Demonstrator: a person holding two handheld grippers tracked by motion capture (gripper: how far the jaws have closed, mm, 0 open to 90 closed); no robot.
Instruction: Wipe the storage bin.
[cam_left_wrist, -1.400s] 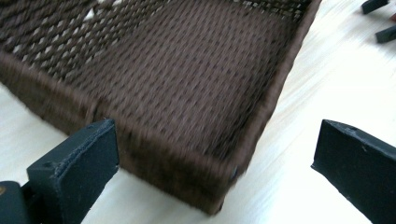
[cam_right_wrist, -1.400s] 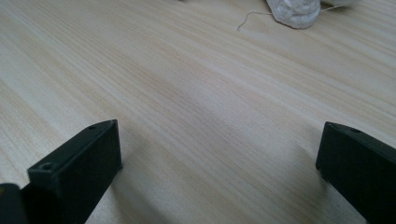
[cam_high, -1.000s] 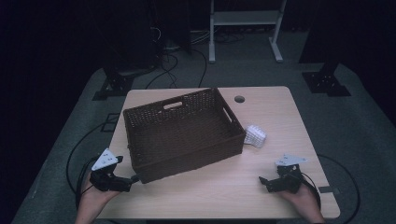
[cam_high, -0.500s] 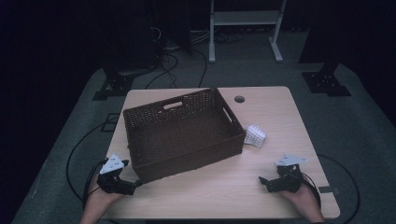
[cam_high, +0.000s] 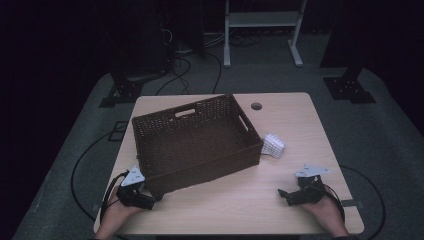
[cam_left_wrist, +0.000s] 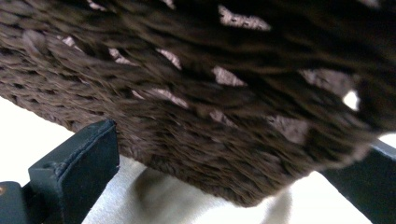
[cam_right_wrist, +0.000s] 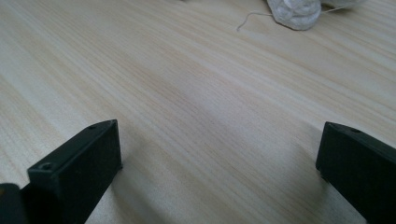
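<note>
A dark brown wicker basket with handle slots stands at a slant on the light wooden table. My left gripper is at the basket's near left corner. Its jaws are open, and in the left gripper view the woven corner looms between and just beyond the left gripper. A small white knitted cloth lies against the basket's right end. My right gripper rests open near the table's front right, pointing left. In the right gripper view the right gripper spans bare wood, with the cloth far ahead.
A round cable hole sits in the table's far edge. Bare wood lies between the two grippers along the front. Cables and stand bases lie on the grey floor around the table.
My left gripper has slid a little right and toward the front edge, along the basket's near left corner. The right gripper, basket and cloth have stayed put.
</note>
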